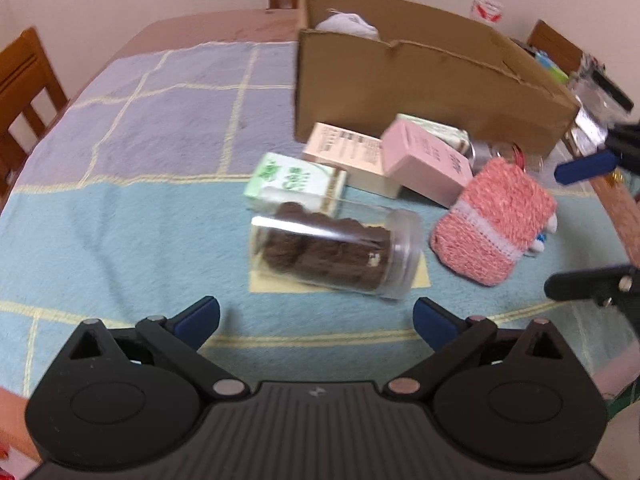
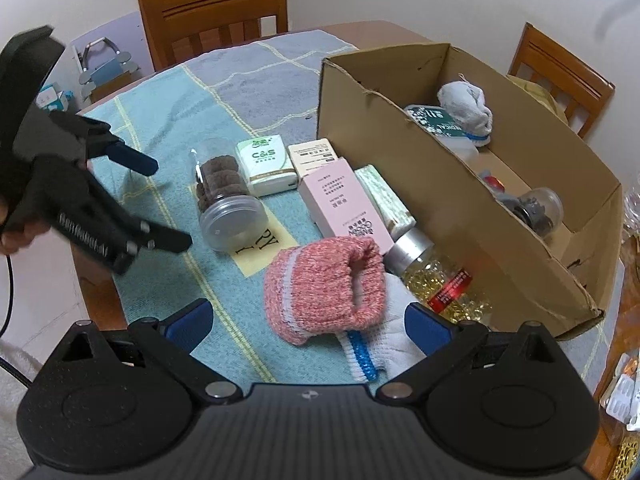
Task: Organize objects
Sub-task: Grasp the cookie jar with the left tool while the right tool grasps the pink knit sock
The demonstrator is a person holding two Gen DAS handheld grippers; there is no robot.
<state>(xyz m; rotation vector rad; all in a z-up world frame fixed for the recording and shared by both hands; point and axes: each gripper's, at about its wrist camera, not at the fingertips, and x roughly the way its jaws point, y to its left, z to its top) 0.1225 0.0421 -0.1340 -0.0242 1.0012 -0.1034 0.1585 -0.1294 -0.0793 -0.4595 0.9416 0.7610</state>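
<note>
Left wrist view: the left gripper (image 1: pixel 316 318) stands wide open at the bottom of the frame, nothing between its fingers, with the clear jar of brown cookies (image 1: pixel 334 252) lying on its side just above on the desk (image 1: pixel 120 208). Right wrist view: the right gripper (image 2: pixel 308 320) also gapes, empty, above a pink knitted glove (image 2: pixel 320 284). A cardboard box (image 2: pixel 460 208) fills the upper right.

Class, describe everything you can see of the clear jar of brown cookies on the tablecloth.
The clear jar looks like plastic, a cylinder with a translucent screw lid, packed with dark brown round cookies. It lies on its side on the blue checked tablecloth, partly over a pale yellow patch with lettering. Its base end is by the green-and-white C&S box. No hand-held gripper touches it.
</note>
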